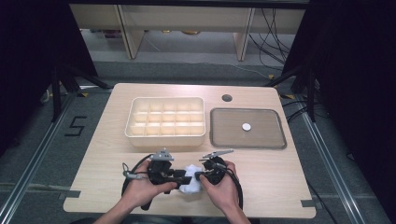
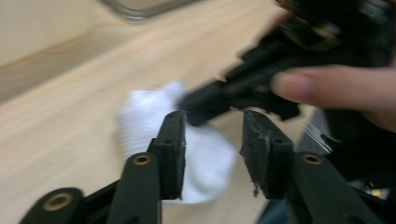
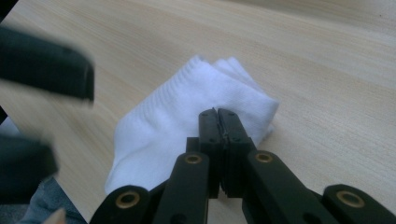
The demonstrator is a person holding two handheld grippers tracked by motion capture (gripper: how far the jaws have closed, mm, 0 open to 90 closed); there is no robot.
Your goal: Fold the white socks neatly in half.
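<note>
Right gripper view: right gripper (image 3: 219, 114) clamped on white sock (image 3: 187, 112); left gripper (image 2: 212, 140) apart, empty — sock may unfold if released carelessly.

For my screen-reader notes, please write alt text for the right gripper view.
The right gripper, jaws pressed together, sits over a folded white sock lying on a light wooden table. The left gripper shows blurred at the left edge.

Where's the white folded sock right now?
The white folded sock lies at the wooden table's near edge, between both hand-held grippers, in front of the cream compartment box.
</note>
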